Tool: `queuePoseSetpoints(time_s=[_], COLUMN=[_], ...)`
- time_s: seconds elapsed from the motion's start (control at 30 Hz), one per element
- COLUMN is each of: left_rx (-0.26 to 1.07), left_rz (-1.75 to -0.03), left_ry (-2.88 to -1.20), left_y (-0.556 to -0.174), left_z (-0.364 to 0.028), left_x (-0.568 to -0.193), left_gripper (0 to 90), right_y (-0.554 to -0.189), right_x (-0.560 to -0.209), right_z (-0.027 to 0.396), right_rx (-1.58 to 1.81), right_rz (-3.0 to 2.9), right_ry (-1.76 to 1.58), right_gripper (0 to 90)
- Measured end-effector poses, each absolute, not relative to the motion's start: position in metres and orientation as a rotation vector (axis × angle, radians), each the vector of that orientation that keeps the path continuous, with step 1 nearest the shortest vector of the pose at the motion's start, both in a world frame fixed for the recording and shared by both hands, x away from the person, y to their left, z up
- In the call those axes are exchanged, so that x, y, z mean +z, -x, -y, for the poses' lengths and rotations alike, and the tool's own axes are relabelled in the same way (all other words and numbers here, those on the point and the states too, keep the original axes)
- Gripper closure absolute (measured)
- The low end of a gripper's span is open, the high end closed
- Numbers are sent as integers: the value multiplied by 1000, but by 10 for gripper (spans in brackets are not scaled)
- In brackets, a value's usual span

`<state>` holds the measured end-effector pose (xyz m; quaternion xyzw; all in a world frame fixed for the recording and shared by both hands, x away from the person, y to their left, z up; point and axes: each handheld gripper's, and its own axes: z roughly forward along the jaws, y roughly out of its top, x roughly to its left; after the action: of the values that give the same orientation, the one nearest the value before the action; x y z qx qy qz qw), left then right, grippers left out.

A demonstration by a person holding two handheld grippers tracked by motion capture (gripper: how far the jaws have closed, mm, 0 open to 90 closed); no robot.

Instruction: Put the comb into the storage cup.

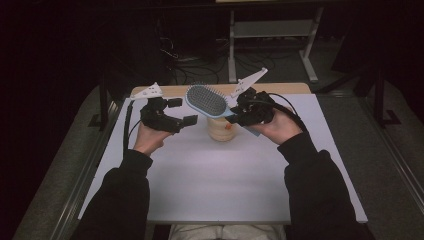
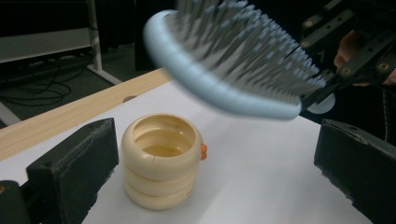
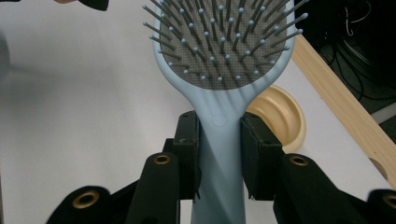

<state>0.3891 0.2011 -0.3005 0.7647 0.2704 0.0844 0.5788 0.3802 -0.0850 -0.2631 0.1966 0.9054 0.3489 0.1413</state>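
Pinching the hairbrush (image 1: 206, 100) by its handle, right gripper (image 1: 248, 111), head held over the cream cup (image 1: 221, 129), long axis running left; left gripper (image 1: 181, 113) spread, empty, just left of both.

The high view looks forward and down over the white-topped bench (image 1: 210, 185) from the person's side. Both gripper views sit low and close, sharing the pale blue plastic hairbrush (image 2: 224, 65) and cream ribbed plastic cup (image 2: 161, 163).
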Motion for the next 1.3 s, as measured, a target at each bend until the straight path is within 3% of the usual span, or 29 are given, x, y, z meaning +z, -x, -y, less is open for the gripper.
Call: queuePoseSetpoints(time_s=[0.6,0.7,0.83,0.97,1.1,1.3], left_rx=[77,-6,15,-60,-58,-79], left_rz=[-809,-837,-898,-977,-955,-927], left_ry=[-1633,-1568,-1518,-1437,-1402,-1365], left_y=[-415,-418,-418,-421,-421,-422], left_z=[-187,-186,-187,-190,-194,-196], left_x=[-302,-304,-304,-305,-303,-300], left_gripper=[1,68,188,304,415,503], right_y=[-390,-391,-391,-392,-393,-396], right_x=[-276,-277,-277,-277,-279,-280], right_z=[65,63,62,60,56,52], right_rx=[971,971,975,972,950,934], right_rz=[-2590,-2571,-2546,-2540,-2529,-2529], right_ry=[-558,-567,-561,-579,-590,-604], right_gripper=[684,684,684,682,682,682])
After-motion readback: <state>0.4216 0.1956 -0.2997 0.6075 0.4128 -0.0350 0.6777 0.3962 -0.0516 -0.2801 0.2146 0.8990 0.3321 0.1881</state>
